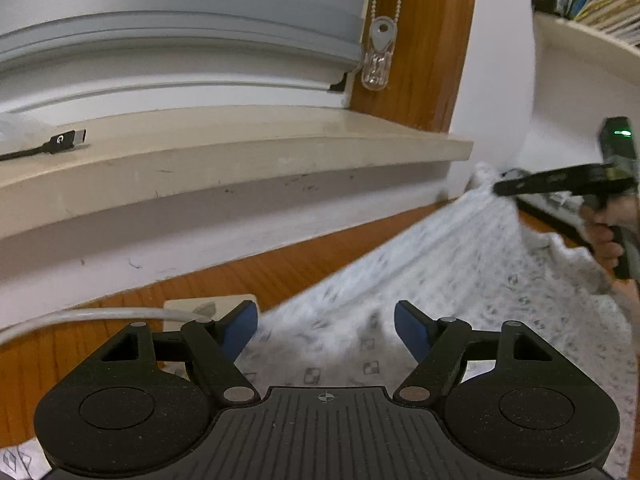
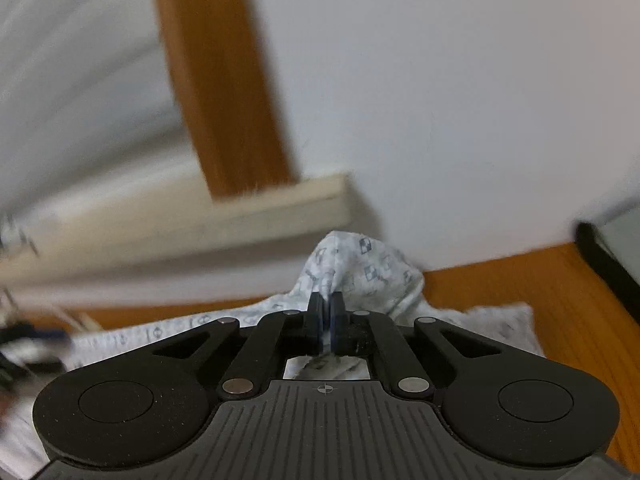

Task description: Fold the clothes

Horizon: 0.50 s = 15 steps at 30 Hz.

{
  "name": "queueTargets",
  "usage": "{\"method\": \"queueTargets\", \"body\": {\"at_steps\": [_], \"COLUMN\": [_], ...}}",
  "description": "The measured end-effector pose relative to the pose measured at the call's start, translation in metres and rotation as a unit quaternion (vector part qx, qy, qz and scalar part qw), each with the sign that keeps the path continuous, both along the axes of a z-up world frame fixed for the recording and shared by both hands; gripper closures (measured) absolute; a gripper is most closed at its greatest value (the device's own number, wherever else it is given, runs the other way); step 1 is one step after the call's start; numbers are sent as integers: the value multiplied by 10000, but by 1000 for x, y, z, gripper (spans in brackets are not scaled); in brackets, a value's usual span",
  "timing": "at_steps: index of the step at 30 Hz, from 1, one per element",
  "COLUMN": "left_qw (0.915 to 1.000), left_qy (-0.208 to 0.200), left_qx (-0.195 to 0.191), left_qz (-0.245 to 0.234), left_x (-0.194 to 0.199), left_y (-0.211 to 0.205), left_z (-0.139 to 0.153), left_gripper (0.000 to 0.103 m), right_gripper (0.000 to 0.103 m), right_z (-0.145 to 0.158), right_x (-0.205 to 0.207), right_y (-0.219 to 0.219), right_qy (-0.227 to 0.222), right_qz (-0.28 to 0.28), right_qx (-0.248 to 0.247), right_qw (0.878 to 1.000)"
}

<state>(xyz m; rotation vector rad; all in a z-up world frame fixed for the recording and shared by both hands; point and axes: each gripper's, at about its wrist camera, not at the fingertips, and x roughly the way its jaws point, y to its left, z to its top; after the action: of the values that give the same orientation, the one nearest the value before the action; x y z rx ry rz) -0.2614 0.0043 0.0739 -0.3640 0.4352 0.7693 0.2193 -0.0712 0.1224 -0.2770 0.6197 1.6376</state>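
Note:
A white garment with a small grey square print lies spread on the wooden table. My left gripper hovers over its near edge, open, blue pads apart with nothing between them. In the left wrist view my right gripper is at the far right, held by a hand, pinching a raised fold of the cloth. In the right wrist view my right gripper is shut on a bunched peak of the garment, which rises above the fingertips.
A beige window sill runs along the white wall behind the table, with a black cable plug on it. A white cable and a pale card lie near my left finger. A shelf with books hangs at the upper right.

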Motion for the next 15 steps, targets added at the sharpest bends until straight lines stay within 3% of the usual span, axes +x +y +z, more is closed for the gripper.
{"method": "queueTargets", "body": {"at_steps": [1,4,7,8,12,15], "left_qw": [10000,9999,9998,9998,9999,9999], "left_qy": [-10,27,3,-20,-48,-17], "left_qx": [-13,-68,-139,-148,-116,-134], "left_qz": [-45,-123,-135,-123,-96,-97], "left_x": [0,1,1,-1,-1,2], "left_y": [0,2,3,3,3,3], "left_z": [-1,-4,-4,-4,-3,-4], "left_gripper": [25,24,24,24,24,23], "right_gripper": [99,92,65,60,53,52], "right_z": [4,-14,-26,-24,-17,-19], "right_x": [7,15,28,31,20,8], "right_y": [-11,-7,-3,-2,13,29], "right_qy": [166,-18,4,109,296,39], "right_qz": [-100,-381,-720,-740,-636,-467], "right_qx": [53,-384,-563,-477,-369,-553], "right_qw": [9998,9985,9958,9961,9969,9974]}}
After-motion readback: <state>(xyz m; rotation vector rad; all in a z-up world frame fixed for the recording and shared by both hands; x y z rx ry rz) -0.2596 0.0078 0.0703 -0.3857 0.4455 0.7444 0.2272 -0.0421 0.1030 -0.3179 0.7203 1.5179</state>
